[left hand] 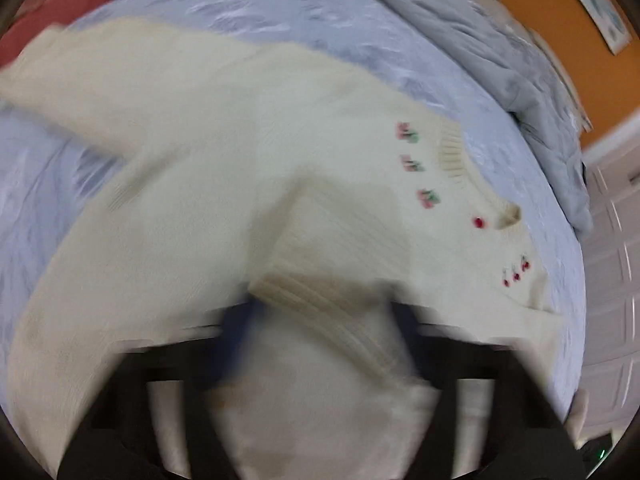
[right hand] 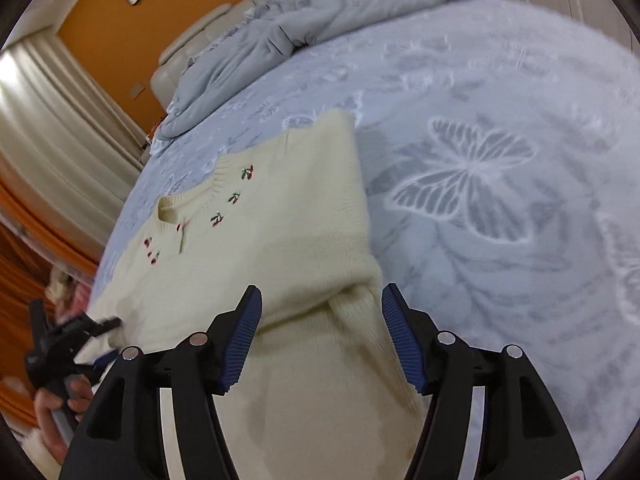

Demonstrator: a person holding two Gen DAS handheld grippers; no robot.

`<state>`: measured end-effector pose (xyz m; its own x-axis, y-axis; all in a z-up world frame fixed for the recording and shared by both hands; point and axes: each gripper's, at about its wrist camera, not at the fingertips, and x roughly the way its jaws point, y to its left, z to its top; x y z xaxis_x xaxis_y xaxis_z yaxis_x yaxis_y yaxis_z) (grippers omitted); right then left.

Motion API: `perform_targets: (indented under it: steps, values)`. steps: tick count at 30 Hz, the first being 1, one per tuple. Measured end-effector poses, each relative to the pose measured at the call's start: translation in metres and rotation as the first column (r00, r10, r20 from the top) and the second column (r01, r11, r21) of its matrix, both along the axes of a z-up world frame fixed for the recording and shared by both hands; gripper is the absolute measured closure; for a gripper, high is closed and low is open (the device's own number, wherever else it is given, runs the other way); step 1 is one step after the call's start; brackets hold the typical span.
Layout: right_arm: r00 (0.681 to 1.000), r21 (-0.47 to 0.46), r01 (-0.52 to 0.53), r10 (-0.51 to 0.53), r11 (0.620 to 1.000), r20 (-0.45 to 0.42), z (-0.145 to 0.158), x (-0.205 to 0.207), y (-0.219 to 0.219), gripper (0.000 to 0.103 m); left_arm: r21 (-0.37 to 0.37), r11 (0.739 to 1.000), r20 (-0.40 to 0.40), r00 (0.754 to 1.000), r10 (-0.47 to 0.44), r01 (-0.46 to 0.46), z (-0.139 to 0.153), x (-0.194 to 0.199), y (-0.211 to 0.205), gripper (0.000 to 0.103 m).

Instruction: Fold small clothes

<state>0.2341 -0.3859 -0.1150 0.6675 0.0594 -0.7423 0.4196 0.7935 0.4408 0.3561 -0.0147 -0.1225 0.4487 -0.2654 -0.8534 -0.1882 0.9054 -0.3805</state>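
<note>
A cream knitted sweater (right hand: pixel 280 232) with small cherry embroidery near its neckline lies on the light blue bedspread (right hand: pixel 500 160). My right gripper (right hand: pixel 322 300) is open, its blue-padded jaws on either side of a fold of the sweater near its right edge. In the blurred left wrist view the sweater (left hand: pixel 224 152) is spread out with a sleeve folded over the body, and its ribbed cuff (left hand: pixel 320 304) lies between the jaws of my left gripper (left hand: pixel 320 312). The left gripper also shows in the right wrist view (right hand: pixel 100 326) at the sweater's left edge.
A crumpled grey duvet (right hand: pixel 304 12) is heaped at the head of the bed by a cream headboard (right hand: pixel 180 56). An orange wall (right hand: pixel 100 40) and cream curtains (right hand: pixel 52 120) stand behind. A white door (left hand: pixel 612 280) is to the right in the left wrist view.
</note>
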Motion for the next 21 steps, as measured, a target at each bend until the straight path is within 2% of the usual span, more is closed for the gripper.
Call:
perform_targets:
  steps: [1,3,5,7,8,10,11,13,14,15,17,19,20,21]
  values:
    - [1.000,-0.015,0.001,-0.001,1.000,0.005,0.002,0.002,0.000,0.041,-0.023,0.999,0.012,0.999,-0.049,0.050,0.003,0.006,-0.005,0.093]
    - [0.998,-0.059,-0.012,0.015,0.998,0.053,0.016,0.004,0.010,0.041,-0.018,0.996,0.113,0.989,-0.090,0.093,0.031,0.012,-0.012,0.094]
    - [0.997,-0.087,-0.040,0.046,0.995,0.066,0.022,0.004,0.017,0.041,-0.005,0.989,0.248,0.958,-0.143,0.148,0.070,0.017,-0.016,0.094]
    - [0.996,-0.115,-0.070,0.076,0.991,0.049,0.020,0.007,0.025,0.041,0.012,0.989,0.313,0.939,-0.142,0.146,0.092,0.026,-0.012,0.094]
    - [0.996,-0.142,-0.079,0.083,0.987,0.021,0.016,0.010,0.029,0.041,0.032,0.990,0.320,0.937,-0.138,0.135,0.093,0.032,-0.008,0.093]
    - [0.993,-0.220,-0.107,0.091,0.970,-0.081,0.003,0.021,0.037,0.041,0.082,0.991,0.272,0.954,-0.129,0.110,0.074,0.047,0.000,0.093]
    - [0.987,-0.230,-0.126,0.099,0.965,-0.125,-0.005,0.027,0.038,0.041,0.096,0.991,0.211,0.971,-0.111,0.093,0.053,0.053,0.006,0.093]
    - [0.985,-0.225,-0.127,0.097,0.966,-0.144,-0.013,0.031,0.037,0.042,0.081,0.993,0.127,0.987,-0.093,0.083,0.023,0.055,0.013,0.093]
    - [0.985,-0.217,-0.129,0.099,0.968,-0.143,-0.015,0.034,0.036,0.050,0.093,0.993,0.116,0.990,-0.084,0.073,0.012,0.053,0.014,0.093]
    - [0.986,-0.189,-0.132,0.110,0.973,-0.126,-0.016,0.037,0.033,0.074,0.099,0.992,0.124,0.988,-0.088,0.076,0.007,0.049,0.016,0.093]
    - [0.994,-0.158,-0.083,0.069,0.984,-0.089,-0.012,0.035,0.023,0.088,0.092,0.993,0.134,0.987,-0.089,0.077,0.001,0.045,0.017,0.092]
    - [0.999,-0.110,-0.016,0.011,0.994,-0.043,-0.003,0.027,0.012,0.091,0.083,0.994,0.142,0.986,-0.086,0.075,-0.001,0.046,0.016,0.091]
    - [0.999,-0.097,-0.003,-0.001,0.995,-0.041,-0.003,0.025,0.009,0.091,0.085,0.993,0.142,0.985,-0.093,0.082,-0.002,0.048,0.017,0.089]
    - [0.997,-0.111,-0.002,-0.006,0.994,-0.077,-0.008,0.026,0.009,0.091,0.094,0.991,0.144,0.984,-0.105,0.092,-0.003,0.049,0.015,0.088]
